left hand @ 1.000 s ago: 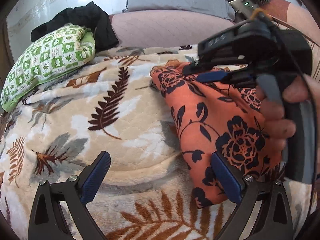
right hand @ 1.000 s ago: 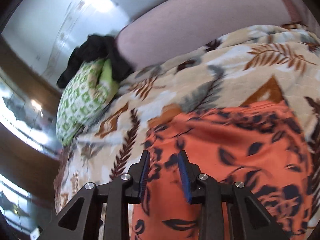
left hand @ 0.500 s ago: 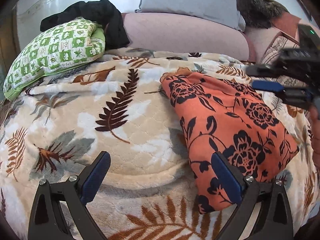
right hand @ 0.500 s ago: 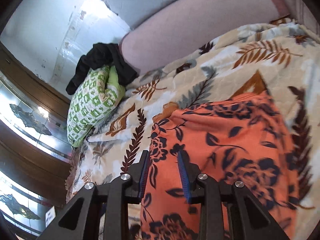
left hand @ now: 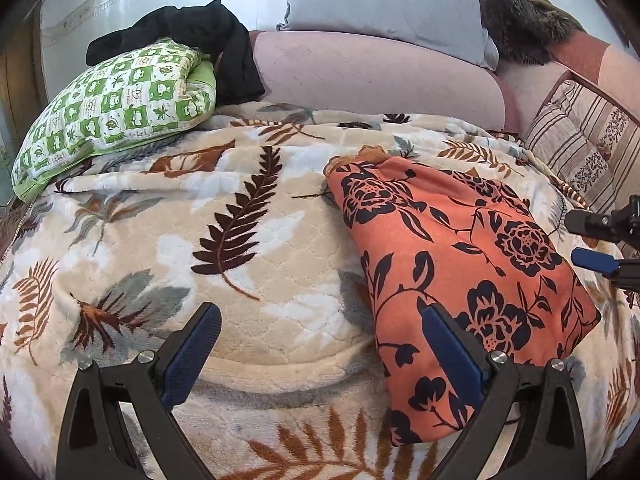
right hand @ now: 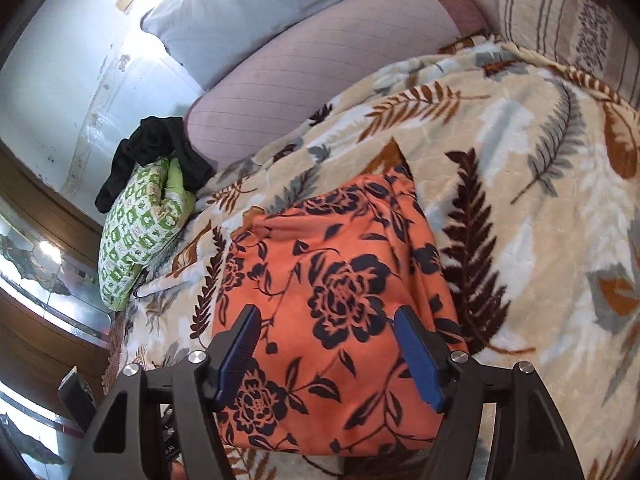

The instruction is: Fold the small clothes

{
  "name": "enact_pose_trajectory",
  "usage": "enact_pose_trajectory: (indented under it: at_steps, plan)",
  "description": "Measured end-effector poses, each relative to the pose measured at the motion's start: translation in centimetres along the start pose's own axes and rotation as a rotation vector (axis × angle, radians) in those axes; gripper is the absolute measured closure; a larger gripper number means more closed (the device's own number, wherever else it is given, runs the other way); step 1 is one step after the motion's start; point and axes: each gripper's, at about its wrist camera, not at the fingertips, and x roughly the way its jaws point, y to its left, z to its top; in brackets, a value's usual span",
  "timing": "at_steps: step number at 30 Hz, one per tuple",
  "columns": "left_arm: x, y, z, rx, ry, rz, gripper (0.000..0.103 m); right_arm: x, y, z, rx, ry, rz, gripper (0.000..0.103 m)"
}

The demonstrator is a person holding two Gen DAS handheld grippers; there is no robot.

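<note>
While both tongs (left hand: 320, 356) (right hand: 328, 352) gape empty, folded orange garment (left hand: 460, 264) rests on blanket (left hand: 240, 240).

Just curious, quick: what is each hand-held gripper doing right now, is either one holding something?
Left hand-held gripper: open, holding nothing.
Right hand-held gripper: open, holding nothing, above the folded orange floral garment.

No text, label, brand or number can be read in either view; the green pillow (left hand: 112, 108) carries small marks in its squares, too blurred to read.
</note>
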Motion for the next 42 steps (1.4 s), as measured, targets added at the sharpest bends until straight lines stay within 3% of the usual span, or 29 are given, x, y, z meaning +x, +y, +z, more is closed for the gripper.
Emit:
enact_pose_trajectory:
  at_steps: [9,34,42]
  plan:
    - [1.0,-1.3,-0.1,0.027,0.015,0.001,0.002,1.3,-1.8,0.4,0.007,0.031,-0.007,0.031]
    - [1.5,-1.5,0.1,0.027,0.017,-0.005,0.002,2.7,-1.6,0.4,-0.026,0.067,-0.013,0.031]
    - [1.2,-1.2,0.8,-0.043,0.071,-0.114,0.002,2.1,-2.6,0.7,-0.021,0.064,0.001,0.031]
